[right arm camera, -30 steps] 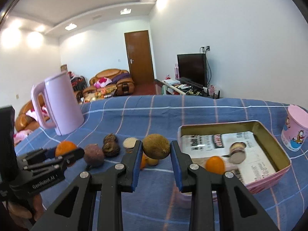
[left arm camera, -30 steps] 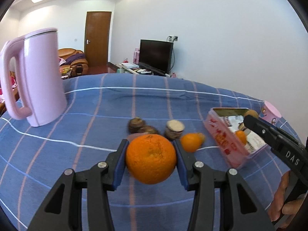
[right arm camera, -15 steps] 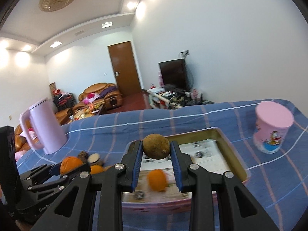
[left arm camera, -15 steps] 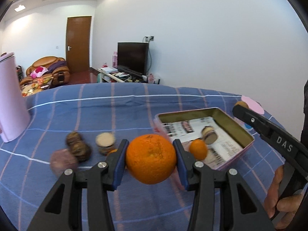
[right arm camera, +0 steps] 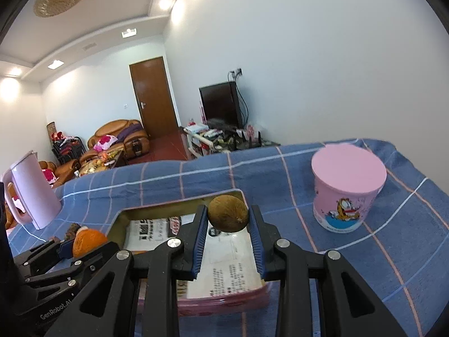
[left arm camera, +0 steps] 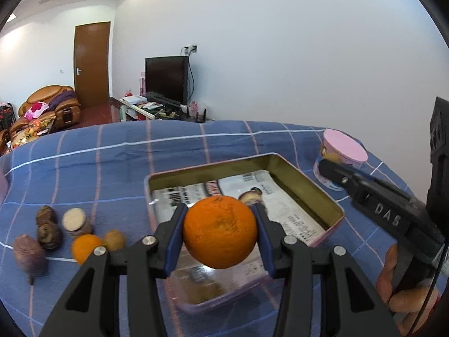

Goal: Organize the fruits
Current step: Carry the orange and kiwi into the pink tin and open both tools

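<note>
Over on the left of the blue checked cloth a little pile is still waiting: a purplish fruit (left arm camera: 29,252), two dark wrinkled ones (left arm camera: 50,234), a cut pale-faced piece (left arm camera: 75,220), a small orange (left arm camera: 85,247) and a small brown fruit (left arm camera: 114,240) just beside it. So by my reckoning the sorting is well short of finished.

Next along, the left hand-held gripper (left arm camera: 220,234) is clamped on a large orange (left arm camera: 220,231), carried above the near end of the pink tin (left arm camera: 322,196). The tin is lined with printed paper, and one small round piece (left arm camera: 251,196) shows inside it, partly hidden behind the orange; whatever else lies in there I cannot see.

The right hand-held gripper (right arm camera: 228,220) is closed on a brown kiwi-like fruit (right arm camera: 228,213), held over the far part of the same tin. Both look ready to be let go into it.

On the right stands a lidded pink cup (right arm camera: 346,191), apart from the tin.
</note>
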Demonstrator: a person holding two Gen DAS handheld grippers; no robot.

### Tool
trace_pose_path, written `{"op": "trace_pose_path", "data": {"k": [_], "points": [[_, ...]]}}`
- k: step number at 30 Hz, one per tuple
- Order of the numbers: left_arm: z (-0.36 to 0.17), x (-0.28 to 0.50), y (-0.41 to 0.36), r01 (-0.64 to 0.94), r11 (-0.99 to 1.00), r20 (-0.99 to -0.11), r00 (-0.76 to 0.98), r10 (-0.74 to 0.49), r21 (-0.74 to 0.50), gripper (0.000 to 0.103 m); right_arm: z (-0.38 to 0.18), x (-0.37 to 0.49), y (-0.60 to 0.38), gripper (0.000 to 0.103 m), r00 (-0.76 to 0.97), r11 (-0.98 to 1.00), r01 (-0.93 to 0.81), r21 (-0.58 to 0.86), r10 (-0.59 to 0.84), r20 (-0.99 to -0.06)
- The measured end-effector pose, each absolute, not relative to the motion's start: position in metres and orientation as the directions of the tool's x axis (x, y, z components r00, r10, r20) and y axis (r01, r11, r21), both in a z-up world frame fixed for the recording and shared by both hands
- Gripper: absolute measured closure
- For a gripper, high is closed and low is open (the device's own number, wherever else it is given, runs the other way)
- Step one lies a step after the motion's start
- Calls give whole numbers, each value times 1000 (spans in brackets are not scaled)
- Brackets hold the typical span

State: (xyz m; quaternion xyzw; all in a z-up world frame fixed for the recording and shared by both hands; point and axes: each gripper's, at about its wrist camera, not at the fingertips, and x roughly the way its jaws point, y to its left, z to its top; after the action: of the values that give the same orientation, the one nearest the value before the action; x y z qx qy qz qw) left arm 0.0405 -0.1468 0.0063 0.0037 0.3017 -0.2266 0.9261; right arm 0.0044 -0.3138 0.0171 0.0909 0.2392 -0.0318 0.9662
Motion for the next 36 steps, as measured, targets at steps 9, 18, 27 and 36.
{"op": "trace_pose_path", "data": {"k": [9, 18, 27, 36], "points": [[-7, 45, -170, 423, 905, -615, 702, -358, -44, 55, -1, 19, -305, 72, 827, 991, 81, 108, -6, -562], [-15, 56, -168, 414, 907, -651, 669, -360, -76, 54, -13, 28, -302, 71, 786, 989, 65, 133, 32, -617], [-17, 59, -168, 407, 911, -665, 661, -348, -72, 54, -14, 28, -301, 71, 785, 988, 67, 140, 34, -619], [-16, 58, -169, 382, 923, -661, 682, -313, -44, 39, -12, 26, -303, 70, 790, 979, 40, 200, 92, -606]]}}
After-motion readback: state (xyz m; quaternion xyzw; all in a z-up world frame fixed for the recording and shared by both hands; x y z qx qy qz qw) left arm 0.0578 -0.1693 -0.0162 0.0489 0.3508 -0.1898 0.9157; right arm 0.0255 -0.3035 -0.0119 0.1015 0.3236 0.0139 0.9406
